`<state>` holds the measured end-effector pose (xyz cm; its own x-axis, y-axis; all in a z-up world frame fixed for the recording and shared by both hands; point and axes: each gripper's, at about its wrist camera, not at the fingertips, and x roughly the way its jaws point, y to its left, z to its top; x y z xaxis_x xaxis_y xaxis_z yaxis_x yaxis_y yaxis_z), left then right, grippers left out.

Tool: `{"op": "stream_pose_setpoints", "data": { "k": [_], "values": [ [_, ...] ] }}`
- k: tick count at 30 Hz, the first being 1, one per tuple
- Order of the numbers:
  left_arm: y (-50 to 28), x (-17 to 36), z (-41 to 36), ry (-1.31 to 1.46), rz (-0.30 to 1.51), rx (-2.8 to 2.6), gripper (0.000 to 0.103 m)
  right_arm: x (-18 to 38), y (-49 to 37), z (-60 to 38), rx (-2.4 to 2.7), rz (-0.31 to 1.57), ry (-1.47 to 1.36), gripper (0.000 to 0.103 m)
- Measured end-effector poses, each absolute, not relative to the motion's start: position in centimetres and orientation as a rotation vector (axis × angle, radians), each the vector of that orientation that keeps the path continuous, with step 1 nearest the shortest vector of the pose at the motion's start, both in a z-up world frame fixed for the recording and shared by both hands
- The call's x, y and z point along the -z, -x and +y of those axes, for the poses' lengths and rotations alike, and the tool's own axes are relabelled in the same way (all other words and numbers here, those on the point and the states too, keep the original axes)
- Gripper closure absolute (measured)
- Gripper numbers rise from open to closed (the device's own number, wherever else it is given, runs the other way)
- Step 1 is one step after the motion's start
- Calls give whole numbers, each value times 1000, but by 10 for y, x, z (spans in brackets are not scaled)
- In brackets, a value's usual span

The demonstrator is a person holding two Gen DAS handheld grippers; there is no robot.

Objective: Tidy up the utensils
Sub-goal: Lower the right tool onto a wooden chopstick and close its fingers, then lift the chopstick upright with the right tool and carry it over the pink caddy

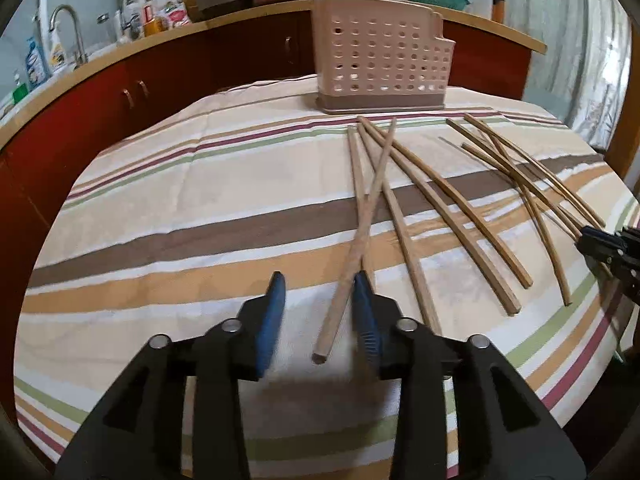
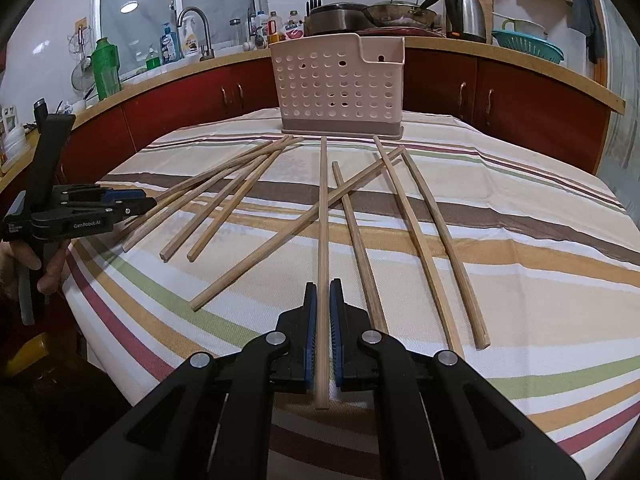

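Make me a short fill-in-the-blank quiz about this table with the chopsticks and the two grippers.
1. The right gripper is shut on one ____.
2. The perforated utensil holder holds ____ chopsticks so far.
3. The tablecloth has a ____ pattern.
4. One chopstick lies between the ____ gripper's pads, which do not yet clamp it.

Missing words: chopstick; no; striped; left

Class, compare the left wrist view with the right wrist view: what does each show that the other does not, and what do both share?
Only the left wrist view: the left gripper from behind, jaws apart around a chopstick.
Only the right wrist view: the right gripper shut on a chopstick, a green bottle, and a hand holding the left gripper.
Both: the perforated utensil holder, the striped tablecloth, the faucet.
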<state>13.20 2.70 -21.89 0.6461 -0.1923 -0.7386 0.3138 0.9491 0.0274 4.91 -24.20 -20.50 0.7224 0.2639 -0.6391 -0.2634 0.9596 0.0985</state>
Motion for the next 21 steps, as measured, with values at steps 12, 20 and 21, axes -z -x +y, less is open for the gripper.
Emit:
{"op": "stream_pose_setpoints", "data": {
  "k": [12, 20, 21],
  "values": [
    [-118, 219, 24, -167, 800, 311, 96, 205, -48, -248, -284, 704, -34, 96],
    [-104, 198, 24, -179, 724, 282, 96, 195, -41, -249, -277, 669, -33, 96],
    [-101, 195, 24, -181, 714, 279, 96, 193, -40, -249, -277, 664, -32, 96]
  ]
}}
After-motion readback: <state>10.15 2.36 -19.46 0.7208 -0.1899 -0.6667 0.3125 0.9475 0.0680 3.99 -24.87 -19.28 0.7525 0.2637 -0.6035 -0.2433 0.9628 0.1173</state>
